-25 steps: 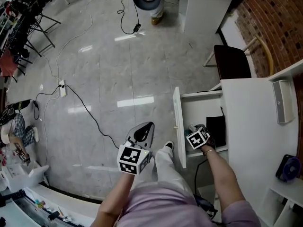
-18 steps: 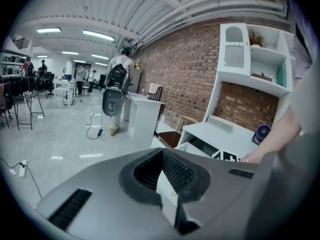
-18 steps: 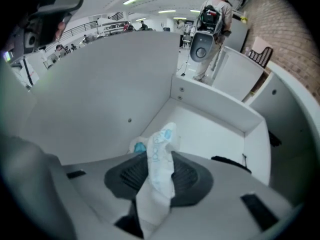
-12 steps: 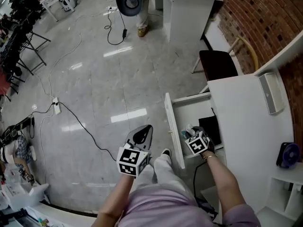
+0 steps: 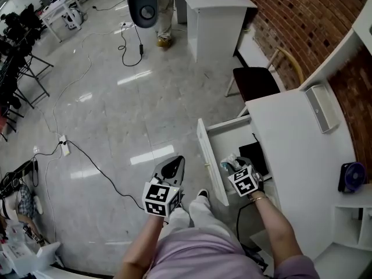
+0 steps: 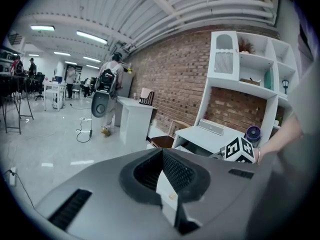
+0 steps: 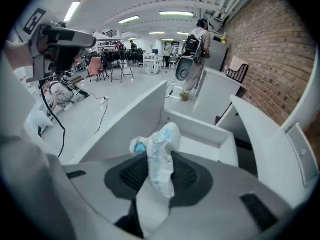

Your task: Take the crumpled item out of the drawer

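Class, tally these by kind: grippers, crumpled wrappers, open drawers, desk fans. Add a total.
Grippers: 2, left gripper and right gripper
Wrapper: 1
Drawer: 1
Fan: 1
Total: 5

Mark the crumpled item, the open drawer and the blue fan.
crumpled item [image 7: 160, 158], right gripper view, on its white, blue-printed middle.
drawer [image 5: 208, 156], head view, on its white front panel.
fan [image 5: 351, 178], head view, on its round blue grille.

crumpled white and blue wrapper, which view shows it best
Right gripper view: the crumpled white and blue wrapper is close up, pinched between the jaws. Head view shows only a speck; left gripper view, nothing clear.
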The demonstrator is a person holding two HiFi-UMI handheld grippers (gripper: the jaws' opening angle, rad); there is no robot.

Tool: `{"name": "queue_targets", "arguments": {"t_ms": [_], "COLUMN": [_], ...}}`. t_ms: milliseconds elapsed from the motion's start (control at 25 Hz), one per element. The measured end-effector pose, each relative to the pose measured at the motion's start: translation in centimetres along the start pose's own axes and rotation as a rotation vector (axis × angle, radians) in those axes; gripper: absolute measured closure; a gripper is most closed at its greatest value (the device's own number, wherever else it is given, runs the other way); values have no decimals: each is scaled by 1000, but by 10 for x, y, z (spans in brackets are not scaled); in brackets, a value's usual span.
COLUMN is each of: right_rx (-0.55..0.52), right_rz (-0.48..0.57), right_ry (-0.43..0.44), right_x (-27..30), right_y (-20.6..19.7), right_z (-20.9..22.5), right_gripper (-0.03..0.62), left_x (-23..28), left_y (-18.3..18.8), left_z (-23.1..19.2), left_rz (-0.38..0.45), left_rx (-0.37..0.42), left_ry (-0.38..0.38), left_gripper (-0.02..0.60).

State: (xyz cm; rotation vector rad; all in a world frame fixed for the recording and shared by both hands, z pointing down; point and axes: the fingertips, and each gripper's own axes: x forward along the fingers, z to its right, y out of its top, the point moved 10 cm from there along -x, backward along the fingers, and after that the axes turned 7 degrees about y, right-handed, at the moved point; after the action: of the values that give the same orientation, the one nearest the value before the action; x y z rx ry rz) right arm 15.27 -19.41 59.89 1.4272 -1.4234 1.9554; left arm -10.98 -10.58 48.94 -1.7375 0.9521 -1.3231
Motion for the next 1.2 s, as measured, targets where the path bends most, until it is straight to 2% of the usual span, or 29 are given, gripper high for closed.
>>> {"name": "queue_targets", "arguments": {"t_ms": [240,480,760,1200], "right_rx": [59,121,250,368], "right_rz": [91,226,356,499], "right_ry": [-53,-103,-129,-162], "right_x": [-25,-56,-90,-129], "right_y": [7,24,37,39], "right_z": [-12,-30,-38,-63], "right_gripper": [471,471,471,471], "left_x": [-6,-11,-15,-20], "left_y": [3,5,10,11], "left_z": [-7,-8,-5,0], "left_rz": [12,9,12,2], "left_rx": [25,49,78,81], "left_ry": [-25,-67,-112,-155], "left_gripper": [580,580,580,580]}}
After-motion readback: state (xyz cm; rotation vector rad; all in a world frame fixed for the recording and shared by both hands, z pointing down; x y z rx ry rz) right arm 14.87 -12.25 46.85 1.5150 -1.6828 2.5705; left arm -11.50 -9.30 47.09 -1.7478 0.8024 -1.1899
